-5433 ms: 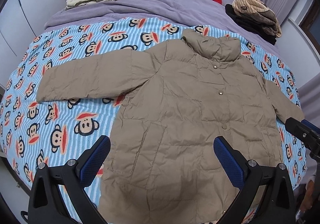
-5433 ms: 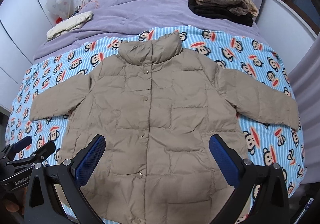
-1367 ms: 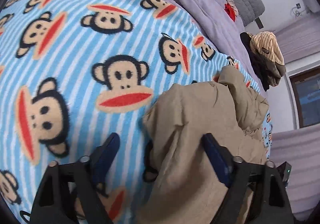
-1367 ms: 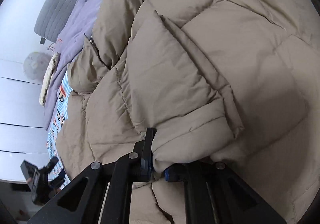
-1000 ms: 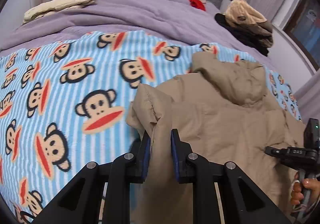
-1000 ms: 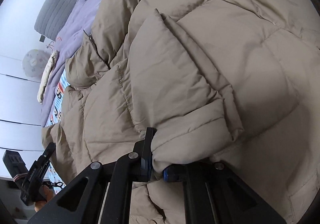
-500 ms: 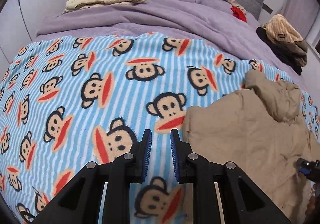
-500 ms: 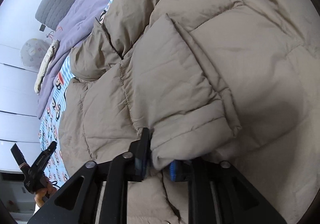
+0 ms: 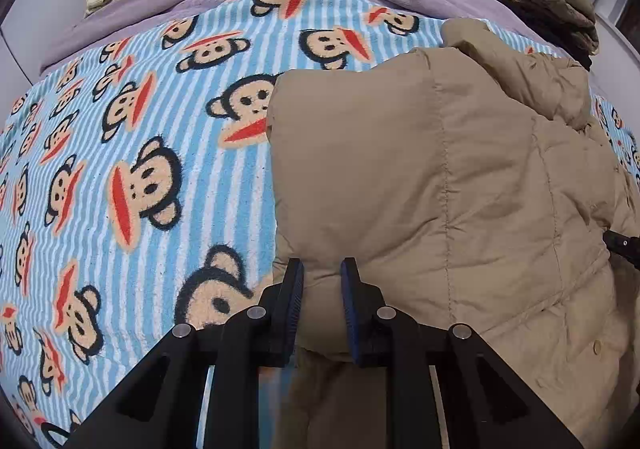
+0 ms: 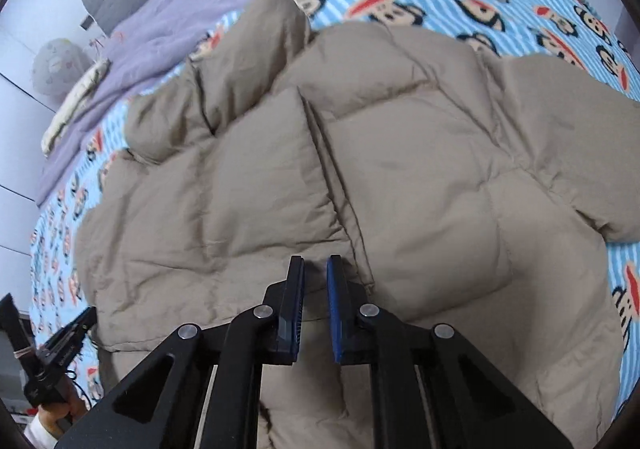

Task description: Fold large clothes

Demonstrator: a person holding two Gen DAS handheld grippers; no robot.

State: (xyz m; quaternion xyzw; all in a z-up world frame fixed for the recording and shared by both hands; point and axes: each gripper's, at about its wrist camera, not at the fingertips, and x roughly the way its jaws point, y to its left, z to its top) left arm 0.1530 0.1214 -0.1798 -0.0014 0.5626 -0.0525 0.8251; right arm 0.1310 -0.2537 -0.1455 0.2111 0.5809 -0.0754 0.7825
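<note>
Tan jacket [image 9: 440,185] edge pinched between left gripper [image 9: 321,269] fingers; right gripper [image 10: 315,261] closed, empty, above it

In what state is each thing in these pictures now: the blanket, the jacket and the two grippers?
blanket: spread flat.
jacket: lying on the blanket, sleeves folded over its body.
left gripper: nearly closed at the jacket's edge; grip unclear.
right gripper: closed, empty.
</note>
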